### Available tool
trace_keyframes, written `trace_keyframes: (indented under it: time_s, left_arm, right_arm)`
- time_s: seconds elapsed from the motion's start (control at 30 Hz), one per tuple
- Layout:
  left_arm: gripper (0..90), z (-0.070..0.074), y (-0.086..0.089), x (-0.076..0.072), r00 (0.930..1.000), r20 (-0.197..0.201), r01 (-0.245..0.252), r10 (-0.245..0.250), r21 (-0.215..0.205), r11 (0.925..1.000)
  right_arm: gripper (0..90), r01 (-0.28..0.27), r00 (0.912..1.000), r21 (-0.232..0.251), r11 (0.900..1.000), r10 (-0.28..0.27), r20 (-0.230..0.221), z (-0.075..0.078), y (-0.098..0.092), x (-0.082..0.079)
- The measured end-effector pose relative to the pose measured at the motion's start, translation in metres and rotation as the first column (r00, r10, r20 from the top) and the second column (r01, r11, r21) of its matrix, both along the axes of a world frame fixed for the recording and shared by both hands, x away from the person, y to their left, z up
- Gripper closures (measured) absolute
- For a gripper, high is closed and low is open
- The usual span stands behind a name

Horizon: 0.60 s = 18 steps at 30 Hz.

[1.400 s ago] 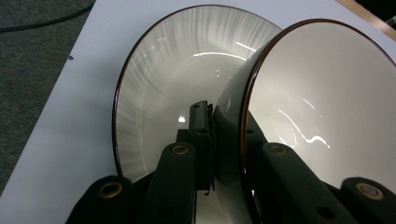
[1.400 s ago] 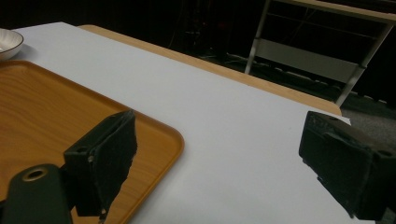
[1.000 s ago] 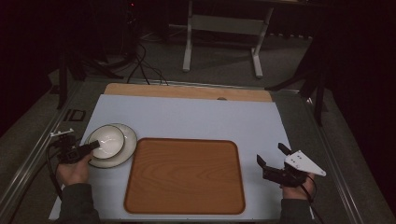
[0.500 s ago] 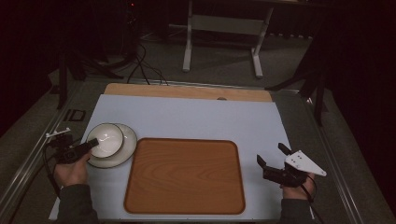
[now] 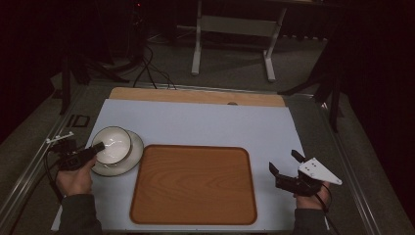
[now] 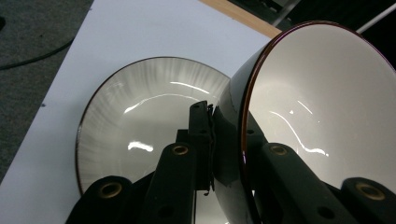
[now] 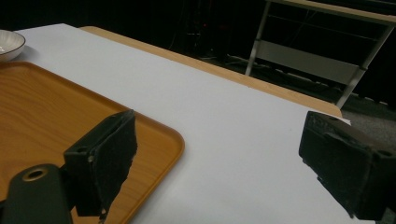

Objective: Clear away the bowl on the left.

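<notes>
A white bowl (image 5: 113,144) with a dark rim rests over a pale plate (image 5: 133,157) at the table's left side. My left gripper (image 5: 98,147) is shut on the bowl's near rim, one jaw outside the wall and one inside. In the left gripper view the bowl (image 6: 322,107) tilts to the right above the plate (image 6: 140,107), pinched by the left gripper (image 6: 229,135). A wooden tray (image 5: 193,183) lies bare in the middle. My right gripper (image 5: 284,161) hovers open just right of the tray, and my right gripper (image 7: 219,140) holds nothing beside the tray's corner (image 7: 159,135).
A white mat (image 5: 205,122) covers the table, with a wooden strip (image 5: 195,96) along its far edge. A metal stand (image 5: 232,29) and cables (image 5: 147,68) sit on the floor beyond. Metal rails run along both table sides.
My left hand has shifted slightly with the bowl still gripped over the plate. The right gripper has stayed put and open.
</notes>
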<state>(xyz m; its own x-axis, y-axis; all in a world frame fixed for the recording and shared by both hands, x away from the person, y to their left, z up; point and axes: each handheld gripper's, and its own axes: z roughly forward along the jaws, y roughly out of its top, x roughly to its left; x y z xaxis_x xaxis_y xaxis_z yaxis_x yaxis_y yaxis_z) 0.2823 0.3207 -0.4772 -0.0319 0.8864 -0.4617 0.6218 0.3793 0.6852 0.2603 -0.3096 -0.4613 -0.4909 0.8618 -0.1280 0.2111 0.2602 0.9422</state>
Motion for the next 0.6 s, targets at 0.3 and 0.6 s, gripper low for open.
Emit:
trace_keyframes:
  time_s: [0.3, 0.6]
  left_arm:
    - [82.4, 0.011, -0.007, -0.002, 0.9992, 0.028, 0.026, -0.027, 0.009, 0.9996]
    - [82.4, 0.019, -0.019, -0.002, 0.9978, 0.039, 0.052, -0.053, 0.02, 0.9984]
  right_arm:
    - [11.1, -0.001, 1.0, -0.002, 1.0, 0.001, 0.002, 0.0, -0.001, 0.0]
    - [11.1, -0.001, 1.0, -0.002, 1.0, 0.001, 0.006, 0.0, -0.001, 0.0]
